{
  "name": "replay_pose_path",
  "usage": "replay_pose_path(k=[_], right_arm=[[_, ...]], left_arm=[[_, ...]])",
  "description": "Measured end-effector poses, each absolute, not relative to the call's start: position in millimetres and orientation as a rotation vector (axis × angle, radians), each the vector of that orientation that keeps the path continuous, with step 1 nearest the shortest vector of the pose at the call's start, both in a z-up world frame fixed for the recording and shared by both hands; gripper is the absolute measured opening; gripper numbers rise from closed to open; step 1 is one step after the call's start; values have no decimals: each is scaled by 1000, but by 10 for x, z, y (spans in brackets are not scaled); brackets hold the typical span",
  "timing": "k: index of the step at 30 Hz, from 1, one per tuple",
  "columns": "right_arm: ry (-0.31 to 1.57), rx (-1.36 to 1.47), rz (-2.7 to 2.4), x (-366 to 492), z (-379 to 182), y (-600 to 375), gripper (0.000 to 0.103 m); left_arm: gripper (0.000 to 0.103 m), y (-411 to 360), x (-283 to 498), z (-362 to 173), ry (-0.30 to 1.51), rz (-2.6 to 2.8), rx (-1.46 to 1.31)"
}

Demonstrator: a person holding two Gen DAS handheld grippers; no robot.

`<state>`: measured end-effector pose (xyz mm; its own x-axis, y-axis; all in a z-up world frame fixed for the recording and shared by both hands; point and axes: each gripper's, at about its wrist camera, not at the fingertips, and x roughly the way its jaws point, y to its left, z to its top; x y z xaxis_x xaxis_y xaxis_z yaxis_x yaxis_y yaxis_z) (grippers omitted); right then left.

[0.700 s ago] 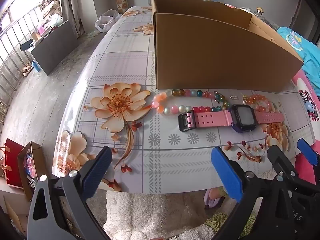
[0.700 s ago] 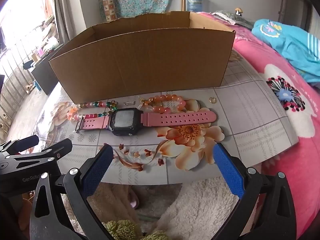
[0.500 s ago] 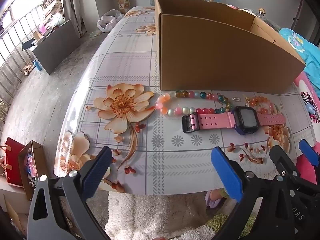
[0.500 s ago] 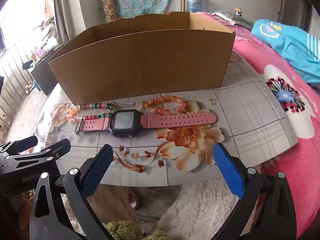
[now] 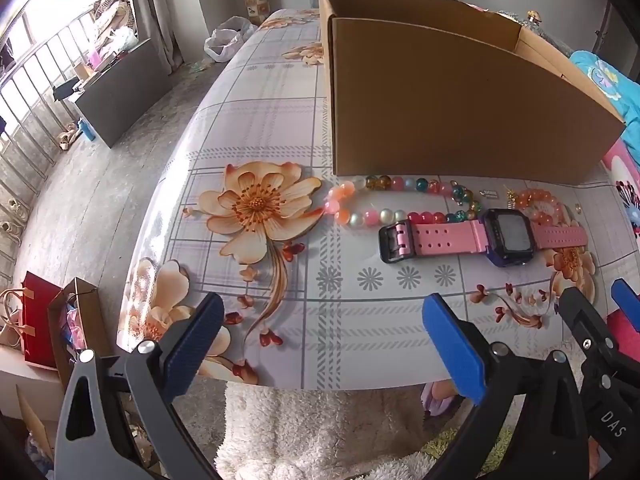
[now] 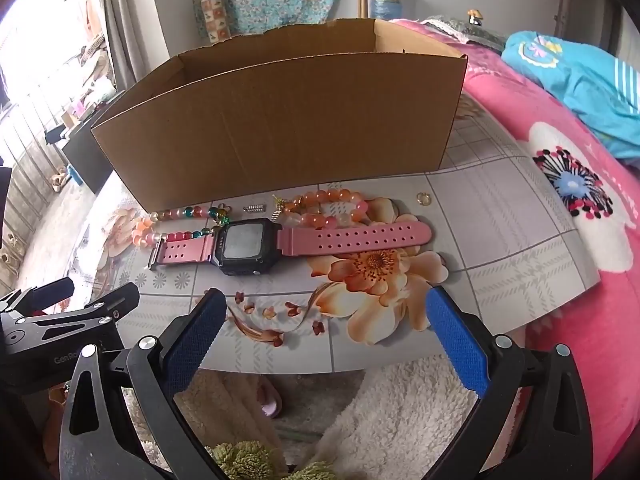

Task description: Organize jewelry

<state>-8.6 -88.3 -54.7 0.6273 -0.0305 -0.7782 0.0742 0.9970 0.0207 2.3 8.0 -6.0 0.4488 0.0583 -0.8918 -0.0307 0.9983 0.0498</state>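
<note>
both hand-held grippers [image 5: 320, 340] [image 6: 326, 328] spread, empty | pink watch [image 6: 288, 240] flat, long axis left-right along cardboard box [image 6: 280, 128]

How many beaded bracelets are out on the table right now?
2: the multicolored bracelet lies left of the watch's face; the orange bracelet lies behind its long strap. The cardboard box may hide more.

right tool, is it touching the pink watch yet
Apart. The right wrist view shows the right tool open and empty, with bare flowered tablecloth between its blue pads and the pink watch.
</note>
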Motion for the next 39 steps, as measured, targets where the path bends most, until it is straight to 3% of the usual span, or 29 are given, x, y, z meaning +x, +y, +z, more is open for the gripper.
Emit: replay_pose_path(k=[39], right_arm=[[910, 81, -23, -3, -557, -873, 96]], left_arm=[[97, 22, 40, -109, 1132, 149, 78]])
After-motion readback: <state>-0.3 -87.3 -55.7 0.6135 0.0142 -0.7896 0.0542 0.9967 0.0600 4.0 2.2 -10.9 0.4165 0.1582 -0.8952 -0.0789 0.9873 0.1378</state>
